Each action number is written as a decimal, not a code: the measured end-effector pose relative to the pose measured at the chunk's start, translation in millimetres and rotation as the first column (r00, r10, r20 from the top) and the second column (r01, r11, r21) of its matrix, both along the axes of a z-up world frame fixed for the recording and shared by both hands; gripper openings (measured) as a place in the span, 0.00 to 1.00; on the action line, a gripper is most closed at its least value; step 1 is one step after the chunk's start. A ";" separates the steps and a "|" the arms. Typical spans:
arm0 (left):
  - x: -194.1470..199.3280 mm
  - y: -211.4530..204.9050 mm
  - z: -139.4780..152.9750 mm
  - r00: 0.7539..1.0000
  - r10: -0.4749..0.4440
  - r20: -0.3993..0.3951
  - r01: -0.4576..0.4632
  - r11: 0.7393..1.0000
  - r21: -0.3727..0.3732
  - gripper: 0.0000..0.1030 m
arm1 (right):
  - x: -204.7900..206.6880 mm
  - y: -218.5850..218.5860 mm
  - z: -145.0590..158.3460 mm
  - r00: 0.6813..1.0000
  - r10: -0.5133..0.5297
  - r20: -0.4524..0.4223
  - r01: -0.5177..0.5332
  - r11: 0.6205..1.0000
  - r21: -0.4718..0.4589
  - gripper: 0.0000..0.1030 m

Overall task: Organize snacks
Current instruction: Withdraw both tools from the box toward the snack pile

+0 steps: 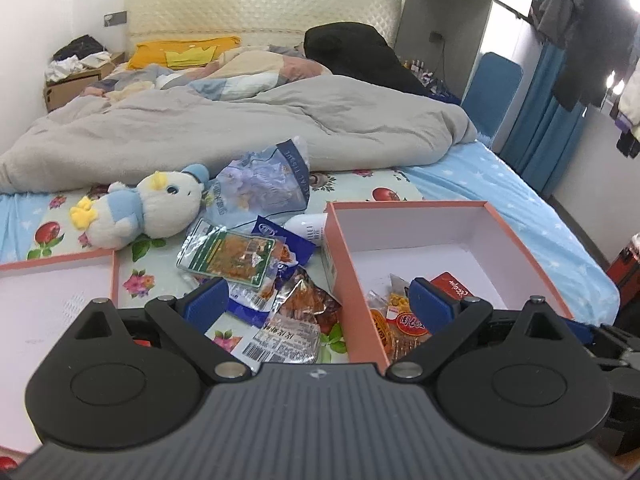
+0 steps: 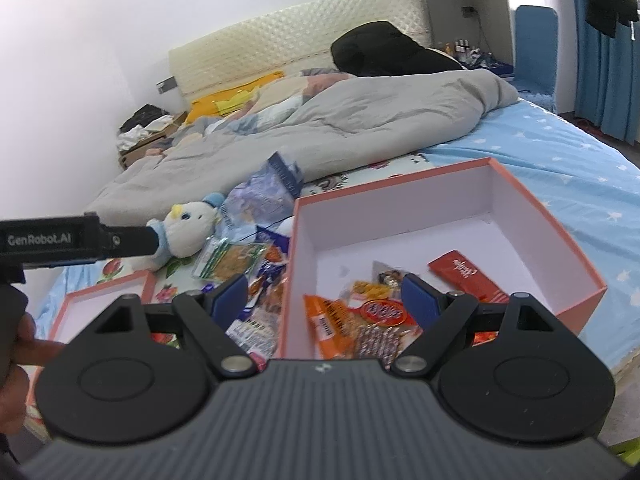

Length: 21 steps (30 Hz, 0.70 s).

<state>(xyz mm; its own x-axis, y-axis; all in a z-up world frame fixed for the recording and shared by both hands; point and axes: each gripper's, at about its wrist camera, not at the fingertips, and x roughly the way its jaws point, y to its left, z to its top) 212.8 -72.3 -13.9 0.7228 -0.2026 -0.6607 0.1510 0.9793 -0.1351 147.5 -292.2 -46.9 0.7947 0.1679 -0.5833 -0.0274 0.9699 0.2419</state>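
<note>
Snack packets of crinkly foil and clear plastic (image 1: 240,260) lay just ahead of the empty, wide-open left gripper (image 1: 320,304) and right gripper (image 2: 324,296); probably light, slippery, best pinched at a sealed edge.

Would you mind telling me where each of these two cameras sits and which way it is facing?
Left wrist: sits on the left gripper, looking forward and down over the bed at loose snack packets and the pink box; its own open jaws show.
Right wrist: sits on the right gripper, looking down into the pink box; its open jaws, the other gripper's side and a hand show at left.
Shared: box, packets, plush toy, grey blanket.
</note>
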 end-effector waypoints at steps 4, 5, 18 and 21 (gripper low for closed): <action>-14.4 15.6 -3.6 1.000 0.024 0.003 -0.024 1.000 0.018 0.96 | -7.5 17.9 -4.8 0.999 0.034 0.001 -0.034 0.999 -0.009 0.83; -18.4 19.4 -5.3 1.000 0.030 0.004 -0.031 0.999 0.026 0.96 | -9.6 22.3 -5.7 0.999 0.041 -0.001 -0.041 0.999 -0.008 0.83; -50.8 68.8 -39.7 0.994 0.103 -0.041 -0.100 0.992 0.072 0.96 | -31.6 68.7 -36.1 0.992 0.111 -0.055 -0.111 0.994 -0.006 0.83; -55.5 78.1 -49.8 0.990 0.135 -0.034 -0.132 0.988 0.084 0.96 | -35.1 76.3 -43.8 0.991 0.118 -0.068 -0.120 0.993 -0.019 0.83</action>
